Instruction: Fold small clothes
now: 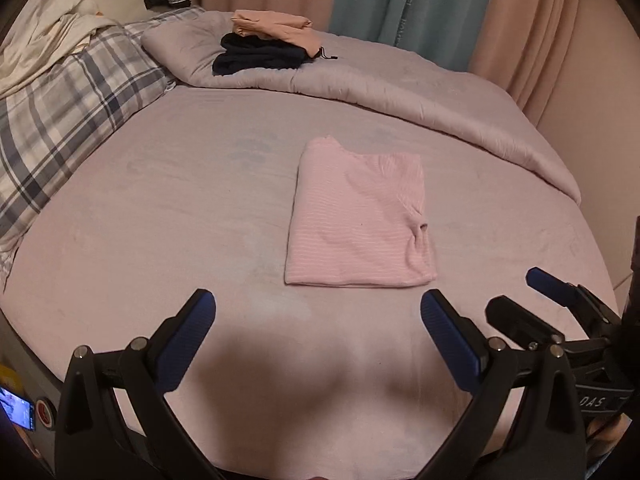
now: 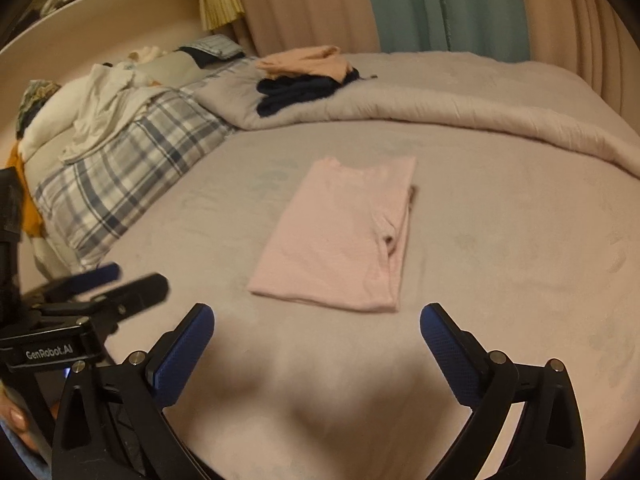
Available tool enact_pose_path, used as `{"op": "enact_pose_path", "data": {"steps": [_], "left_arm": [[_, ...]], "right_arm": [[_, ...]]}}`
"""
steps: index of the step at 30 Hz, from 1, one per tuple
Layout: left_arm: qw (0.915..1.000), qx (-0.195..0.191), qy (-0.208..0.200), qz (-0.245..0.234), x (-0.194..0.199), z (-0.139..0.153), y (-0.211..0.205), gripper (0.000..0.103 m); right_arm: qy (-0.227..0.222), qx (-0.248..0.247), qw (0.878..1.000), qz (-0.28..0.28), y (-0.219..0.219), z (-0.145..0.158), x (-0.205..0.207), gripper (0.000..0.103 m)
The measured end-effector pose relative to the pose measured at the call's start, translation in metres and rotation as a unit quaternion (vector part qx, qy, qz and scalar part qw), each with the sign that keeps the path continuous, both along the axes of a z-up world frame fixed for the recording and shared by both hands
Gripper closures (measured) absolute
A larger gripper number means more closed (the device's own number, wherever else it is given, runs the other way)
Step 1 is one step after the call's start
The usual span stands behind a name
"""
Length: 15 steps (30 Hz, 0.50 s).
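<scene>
A pink striped garment (image 1: 356, 220) (image 2: 340, 236) lies folded into a neat rectangle in the middle of the bed. My left gripper (image 1: 318, 304) hovers just short of its near edge, open, with nothing between the blue pads. Beside it on the right is my right gripper (image 2: 316, 314), also open wide and empty, a little back from the garment. Each gripper shows in the other's view: the right gripper (image 1: 516, 292) at the right edge, the left gripper (image 2: 136, 276) at the left edge. Neither touches the cloth.
A peach garment (image 1: 272, 28) lies folded on a dark one (image 1: 260, 56) on the rolled-back duvet (image 1: 440, 112) at the far side. A plaid pillow (image 1: 60, 120) and crumpled white cloth (image 1: 44, 40) lie on the left. Curtains (image 1: 400, 0) hang behind. A phone (image 1: 16, 408) glows at lower left.
</scene>
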<state>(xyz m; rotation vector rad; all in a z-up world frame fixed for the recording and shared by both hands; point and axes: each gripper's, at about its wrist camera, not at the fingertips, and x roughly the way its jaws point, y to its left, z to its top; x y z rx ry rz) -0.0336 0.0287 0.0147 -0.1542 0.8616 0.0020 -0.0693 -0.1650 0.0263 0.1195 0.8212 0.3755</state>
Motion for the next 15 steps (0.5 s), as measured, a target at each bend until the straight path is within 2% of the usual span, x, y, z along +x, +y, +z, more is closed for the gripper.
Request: {"op": "enact_pose_path", "data": {"steps": [2, 15], "left_arm": [[0.9997, 0.022, -0.004, 0.010, -0.0008, 0.0016, -0.0001, 0.000], [0.9999, 0.012, -0.003, 0.006, -0.0010, 0.0019, -0.0033, 0.000]], "right_arm": [[-0.007, -0.005, 1.000, -0.002, 0.0006, 0.0041, -0.0015, 0.001], [0.002, -0.002, 1.000, -0.004, 0.0018, 0.0019, -0.0004, 0.001]]}}
